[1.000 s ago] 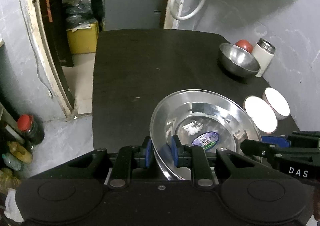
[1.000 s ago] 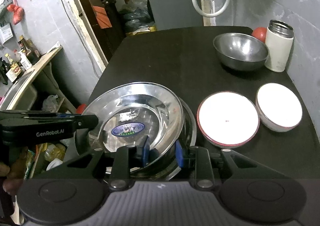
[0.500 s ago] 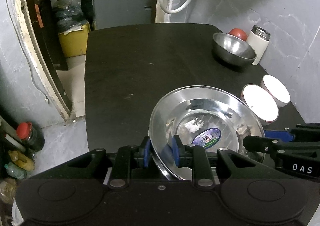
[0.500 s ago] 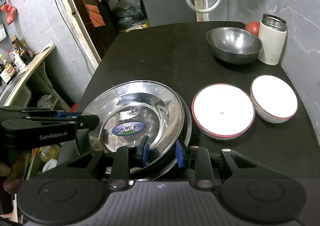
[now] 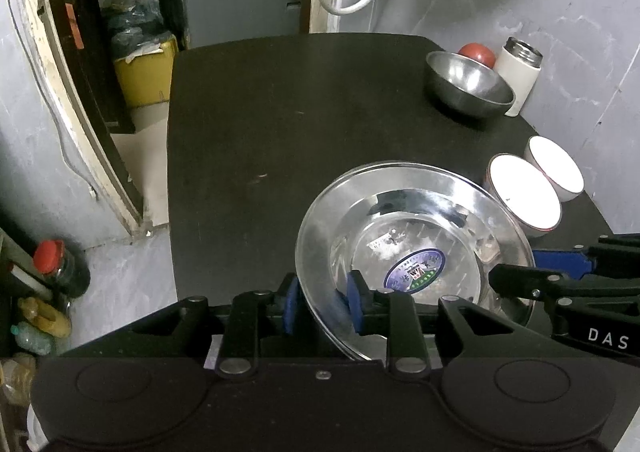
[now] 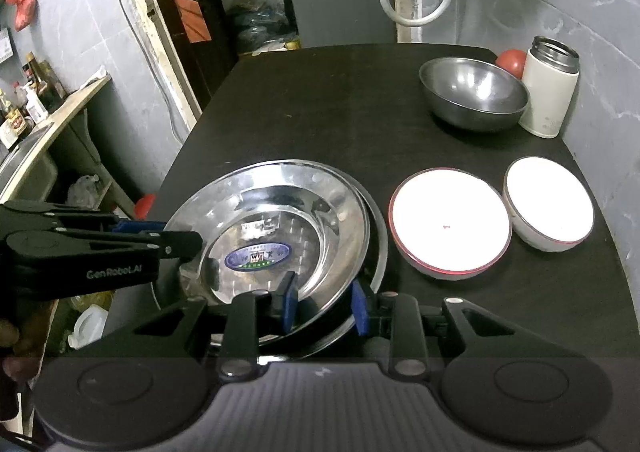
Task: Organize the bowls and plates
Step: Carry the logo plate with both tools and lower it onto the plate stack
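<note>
At near desk (image 5: 256,139) edge, both grippers clamped on steel plate (image 5: 416,228): left gripper (image 5: 322,302) on its left rim, right gripper (image 6: 322,306) on near rim; lifted higher than a second ago; white bowls (image 6: 450,221) alongside.

The left tool (image 5: 322,306) fills the bottom centre of its own view, its two blue-padded fingers (image 5: 291,304) closed on the near-left rim of the steel plate (image 5: 404,248), one pad on each side of the edge. In the right wrist view it enters from the left edge, level, reaching right. The right tool (image 6: 324,308) sits at bottom centre of its view, its blue pads straddling the plate's near rim. In the left view it enters from the lower right.
</note>
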{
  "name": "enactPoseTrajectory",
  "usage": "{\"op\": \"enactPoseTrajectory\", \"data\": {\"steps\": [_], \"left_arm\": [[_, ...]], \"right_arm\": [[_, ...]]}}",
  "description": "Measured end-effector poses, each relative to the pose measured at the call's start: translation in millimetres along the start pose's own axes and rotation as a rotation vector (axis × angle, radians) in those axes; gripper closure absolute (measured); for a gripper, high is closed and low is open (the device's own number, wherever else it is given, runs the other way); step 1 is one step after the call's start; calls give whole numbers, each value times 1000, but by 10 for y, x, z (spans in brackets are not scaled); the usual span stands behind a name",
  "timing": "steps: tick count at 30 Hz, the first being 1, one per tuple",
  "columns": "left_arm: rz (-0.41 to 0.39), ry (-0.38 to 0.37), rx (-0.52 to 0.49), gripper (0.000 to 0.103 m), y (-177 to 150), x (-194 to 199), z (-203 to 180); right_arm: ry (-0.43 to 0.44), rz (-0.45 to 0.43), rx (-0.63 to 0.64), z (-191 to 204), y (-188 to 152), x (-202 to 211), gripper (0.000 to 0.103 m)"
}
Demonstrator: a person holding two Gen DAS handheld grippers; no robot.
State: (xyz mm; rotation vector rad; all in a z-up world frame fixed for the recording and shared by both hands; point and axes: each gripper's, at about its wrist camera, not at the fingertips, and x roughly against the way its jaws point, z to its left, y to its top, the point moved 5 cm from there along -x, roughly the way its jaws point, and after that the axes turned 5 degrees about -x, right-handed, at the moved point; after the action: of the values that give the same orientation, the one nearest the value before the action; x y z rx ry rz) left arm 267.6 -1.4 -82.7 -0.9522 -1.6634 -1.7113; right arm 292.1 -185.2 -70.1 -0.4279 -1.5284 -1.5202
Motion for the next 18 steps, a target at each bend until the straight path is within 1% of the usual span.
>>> {"op": "enactPoseTrajectory", "data": {"steps": [8,18], "left_arm": [[7,2,-6,73,-8,-18,-19],[14,7,-11,72,-9,-45,-35]], "right_arm": [[-7,-3,12,8,-4,0,71],[-20,-9,43,45,-22,6,68]]}}
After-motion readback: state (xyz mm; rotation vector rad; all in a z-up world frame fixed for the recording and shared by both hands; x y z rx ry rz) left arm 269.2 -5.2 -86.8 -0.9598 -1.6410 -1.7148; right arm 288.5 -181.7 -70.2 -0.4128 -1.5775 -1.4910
